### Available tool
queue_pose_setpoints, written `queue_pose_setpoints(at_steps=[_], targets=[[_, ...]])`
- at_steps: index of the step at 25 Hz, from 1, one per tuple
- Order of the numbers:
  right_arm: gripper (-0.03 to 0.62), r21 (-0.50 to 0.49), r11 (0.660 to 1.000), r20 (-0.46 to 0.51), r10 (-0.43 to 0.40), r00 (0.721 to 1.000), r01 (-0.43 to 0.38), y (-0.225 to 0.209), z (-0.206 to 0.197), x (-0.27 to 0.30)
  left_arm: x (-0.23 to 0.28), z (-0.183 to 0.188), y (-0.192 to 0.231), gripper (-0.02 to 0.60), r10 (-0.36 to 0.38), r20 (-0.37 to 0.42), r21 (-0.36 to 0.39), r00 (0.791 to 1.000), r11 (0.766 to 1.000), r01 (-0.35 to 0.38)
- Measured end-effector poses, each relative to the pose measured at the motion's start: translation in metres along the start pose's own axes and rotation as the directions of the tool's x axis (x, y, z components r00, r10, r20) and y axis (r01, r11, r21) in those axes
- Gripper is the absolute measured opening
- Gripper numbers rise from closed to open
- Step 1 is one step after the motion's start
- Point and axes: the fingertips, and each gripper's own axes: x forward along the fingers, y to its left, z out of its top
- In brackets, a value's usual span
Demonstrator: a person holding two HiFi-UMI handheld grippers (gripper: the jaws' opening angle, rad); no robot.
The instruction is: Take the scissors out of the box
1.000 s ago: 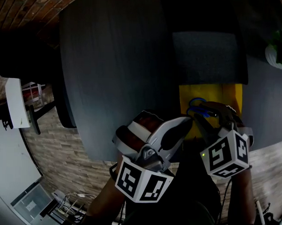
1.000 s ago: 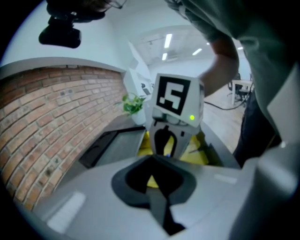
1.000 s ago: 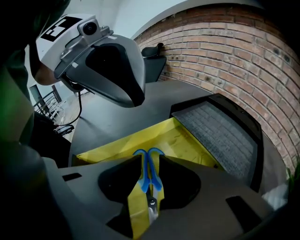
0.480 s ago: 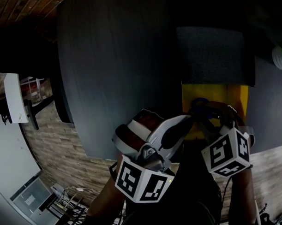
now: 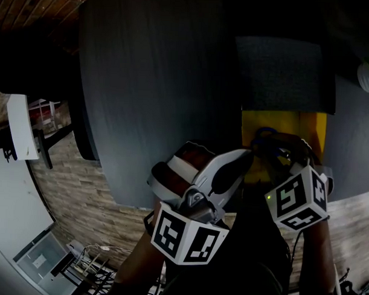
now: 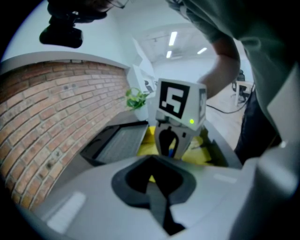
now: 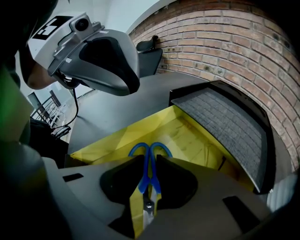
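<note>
A dark grey table (image 5: 150,82) runs below a brick wall. The scissors (image 7: 146,177) lie in the yellow box (image 7: 197,140), lower centre. The right gripper (image 7: 150,159) has just been closing onto their blue handle shanks. The left gripper (image 6: 153,178) is closed, empty. Pinched so narrowly, the scissors could pivot or slip on lifting.
</note>
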Motion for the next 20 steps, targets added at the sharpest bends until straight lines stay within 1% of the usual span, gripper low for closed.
queue_pose_setpoints(at_steps=[9, 20], targets=[[0.081, 0.028, 0.999, 0.018, -0.039, 0.999, 0.038, -0.007, 0.009, -0.010, -0.006, 0.005, 0.008, 0.000, 0.002, 0.016, 0.023, 1.000, 1.000, -0.003], [0.081, 0.055, 0.994, 0.047, -0.096, 0.994, 0.094, -0.007, 0.029, -0.028, -0.028, 0.006, 0.020, 0.000, 0.008, 0.033, 0.055, 0.999, 0.998, -0.010]])
